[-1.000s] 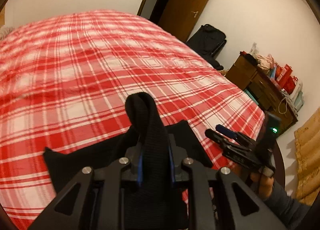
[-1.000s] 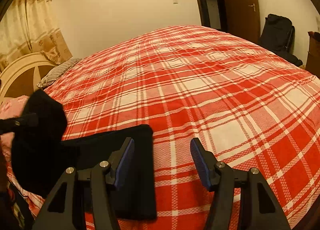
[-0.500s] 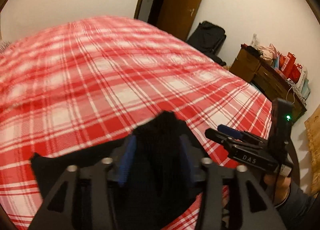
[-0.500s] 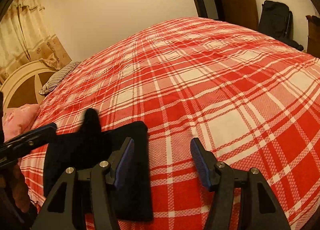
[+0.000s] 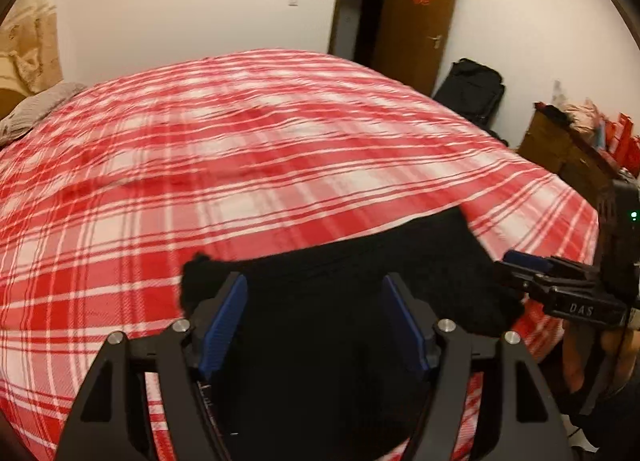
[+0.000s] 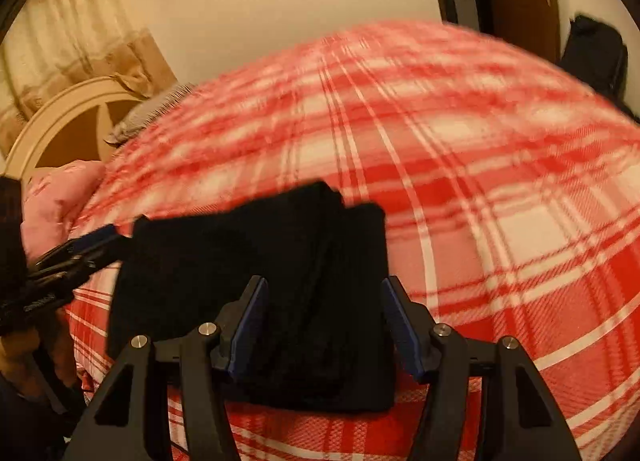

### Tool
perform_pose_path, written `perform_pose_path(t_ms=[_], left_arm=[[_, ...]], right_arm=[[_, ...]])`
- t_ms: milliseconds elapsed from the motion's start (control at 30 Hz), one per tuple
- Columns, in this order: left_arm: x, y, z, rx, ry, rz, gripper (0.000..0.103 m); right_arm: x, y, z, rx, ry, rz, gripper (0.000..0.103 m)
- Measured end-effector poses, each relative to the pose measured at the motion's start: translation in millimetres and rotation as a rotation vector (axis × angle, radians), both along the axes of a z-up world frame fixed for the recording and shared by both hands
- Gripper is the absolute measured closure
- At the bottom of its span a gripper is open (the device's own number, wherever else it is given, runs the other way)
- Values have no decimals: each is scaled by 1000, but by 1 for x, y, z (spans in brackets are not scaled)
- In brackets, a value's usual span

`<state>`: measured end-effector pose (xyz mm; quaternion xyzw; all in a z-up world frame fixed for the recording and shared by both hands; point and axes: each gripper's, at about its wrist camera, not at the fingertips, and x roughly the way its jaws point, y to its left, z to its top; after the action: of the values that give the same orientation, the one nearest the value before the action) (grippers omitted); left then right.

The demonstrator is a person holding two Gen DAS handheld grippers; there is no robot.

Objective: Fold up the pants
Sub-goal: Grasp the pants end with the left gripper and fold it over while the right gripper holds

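Black pants [image 5: 360, 261] lie folded in a flat stack on the red plaid bed [image 5: 240, 165], close to its near edge. My left gripper [image 5: 314, 281] hovers just over them. Its jaws are opening wide, and the cloth lies below and between the blue pads without being pressed. In the right wrist view the pants [image 6: 248, 253] show several layered folds. My right gripper [image 6: 325, 285] stands open above their right part, its pads not squeezing the cloth. Each gripper shows in the other's view: the right gripper [image 5: 520, 263] at the right, the left gripper [image 6: 96, 239] at the left.
A brown door [image 5: 416, 21] and a black suitcase [image 5: 472, 93] stand beyond the bed. A wooden dresser [image 5: 568, 157] with red items is at the right. A headboard [image 6: 68, 129], a grey pillow [image 6: 152, 113] and a pink pillow [image 6: 60, 197] sit at the bed's left end.
The left gripper opened and let go of the raised fold, which now lies flat on the stack. The right gripper shifted left, from beside the pants to over them.
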<state>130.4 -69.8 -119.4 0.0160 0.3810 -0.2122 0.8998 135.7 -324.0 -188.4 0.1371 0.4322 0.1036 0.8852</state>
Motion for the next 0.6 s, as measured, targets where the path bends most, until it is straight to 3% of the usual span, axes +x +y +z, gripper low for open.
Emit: perform_pose_path(t_ms=[67, 300, 500, 600], left_arm=[[3, 7, -6, 0, 9, 23, 27], [4, 7, -15, 1, 30, 17, 27], [2, 7, -13, 18, 14, 8, 25], [3, 5, -15, 15, 25, 7, 25]], right_arm=[[-1, 1, -1, 6, -13, 10, 43], [0, 6, -4, -9, -8, 39, 74], [-4, 17, 8, -123, -76, 40, 72], [-2, 19, 10, -100, -93, 58, 68]])
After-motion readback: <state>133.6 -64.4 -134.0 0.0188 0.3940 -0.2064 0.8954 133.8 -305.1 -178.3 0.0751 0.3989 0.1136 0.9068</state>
